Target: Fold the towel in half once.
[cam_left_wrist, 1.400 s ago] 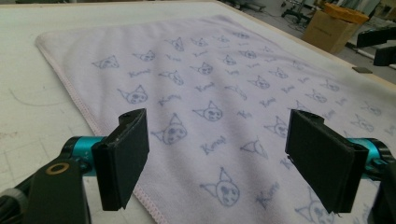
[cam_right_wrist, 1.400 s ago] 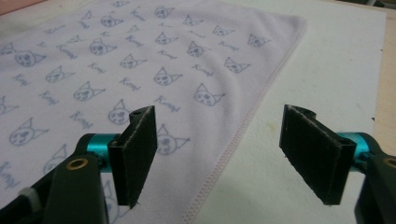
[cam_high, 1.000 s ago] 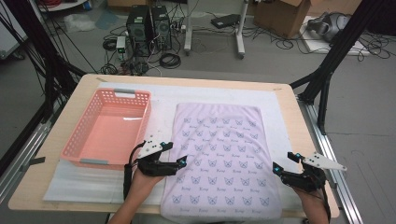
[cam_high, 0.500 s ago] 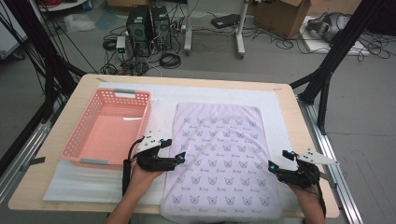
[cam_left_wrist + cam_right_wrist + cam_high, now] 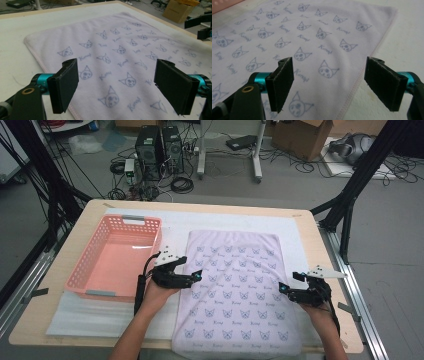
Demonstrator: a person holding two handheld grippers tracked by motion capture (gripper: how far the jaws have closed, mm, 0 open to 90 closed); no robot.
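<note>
A pale lilac towel (image 5: 235,285) printed with small blue cat faces lies flat on the table, its near end at the front edge. My left gripper (image 5: 196,277) hovers over the towel's left edge (image 5: 35,53), jaws wide open with nothing between them. My right gripper (image 5: 283,289) hovers over the towel's right edge (image 5: 372,53), also open and empty. In the left gripper view the towel (image 5: 120,50) stretches ahead. The right gripper view looks along the towel (image 5: 312,37) and its hemmed edge.
An empty pink plastic basket (image 5: 82,270) sits left of the towel. A white foam mat (image 5: 295,242) covers the wooden table (image 5: 75,230). Metal rails run along both table sides. Computers, cables and boxes lie on the floor beyond.
Both grippers have moved away from the front edge, along the towel's sides, and slightly inward. Their jaws stayed open. The towel has not moved.
</note>
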